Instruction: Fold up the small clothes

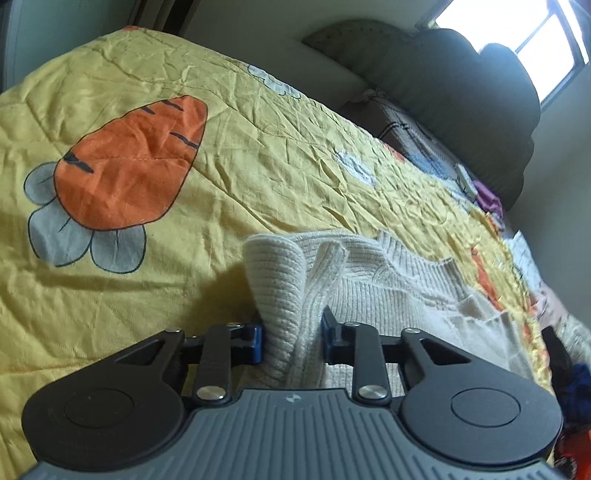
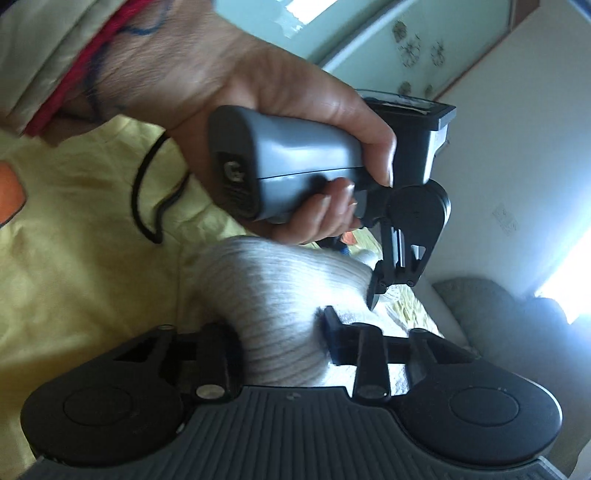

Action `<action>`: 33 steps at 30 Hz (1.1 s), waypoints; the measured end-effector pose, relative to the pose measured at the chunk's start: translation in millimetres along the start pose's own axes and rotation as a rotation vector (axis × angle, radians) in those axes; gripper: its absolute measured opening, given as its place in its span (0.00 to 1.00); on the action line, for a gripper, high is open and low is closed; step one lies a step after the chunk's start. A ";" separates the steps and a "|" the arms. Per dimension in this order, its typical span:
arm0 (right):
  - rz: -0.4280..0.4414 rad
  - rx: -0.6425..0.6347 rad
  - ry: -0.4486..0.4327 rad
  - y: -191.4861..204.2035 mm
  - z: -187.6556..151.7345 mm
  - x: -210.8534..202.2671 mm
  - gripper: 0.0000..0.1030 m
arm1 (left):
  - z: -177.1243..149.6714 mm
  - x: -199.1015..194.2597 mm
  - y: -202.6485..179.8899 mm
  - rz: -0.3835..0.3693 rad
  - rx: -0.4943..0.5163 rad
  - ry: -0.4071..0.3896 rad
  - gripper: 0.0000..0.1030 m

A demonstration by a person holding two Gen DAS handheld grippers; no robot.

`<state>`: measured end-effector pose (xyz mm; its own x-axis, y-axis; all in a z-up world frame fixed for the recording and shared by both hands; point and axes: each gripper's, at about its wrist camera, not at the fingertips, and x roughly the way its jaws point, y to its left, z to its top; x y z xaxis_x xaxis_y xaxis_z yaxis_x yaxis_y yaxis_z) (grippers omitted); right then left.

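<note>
Sweater (image 1: 369, 280) cream ribbed knit; quilt (image 1: 258, 140) crinkled matt cotton; left tongs (image 1: 291, 332) matt black plastic

1. A bed (image 1: 258, 122) under a crumpled yellow quilt printed with a carrot (image 1: 129, 162).
2. A cream ribbed sweater (image 1: 388, 280) lies on it.
3. Dark cushions (image 1: 461, 96), perhaps pillows, are heaped at the far end.

Home bedroom: bed w/ yellow carrot-print quilt (image 1: 258, 122) beyond the fingers, dark pillows (image 1: 461, 96) ahead-right by window (image 1: 524, 33)
</note>
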<state>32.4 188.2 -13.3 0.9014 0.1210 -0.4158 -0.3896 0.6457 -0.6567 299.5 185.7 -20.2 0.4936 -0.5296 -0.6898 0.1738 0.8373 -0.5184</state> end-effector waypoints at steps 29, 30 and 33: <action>0.362 0.850 -0.220 -164.8 -106.9 -99.4 0.16 | -13.0 -61.4 -118.9 0.027 -0.139 -0.181 0.24; 0.369 0.872 -0.224 -168.3 -111.2 -101.6 0.16 | -13.8 -61.5 -125.5 0.032 -0.129 -0.189 0.24; 0.380 0.927 -0.243 -170.4 -125.3 -103.7 0.16 | -16.6 -60.9 -144.8 0.046 -0.096 -0.214 0.24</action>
<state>-18.4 -28.8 62.9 0.8033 0.5208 -0.2888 -0.4504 0.8486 0.2775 230.1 94.4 88.5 0.6702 -0.4419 -0.5963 0.0702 0.8376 -0.5418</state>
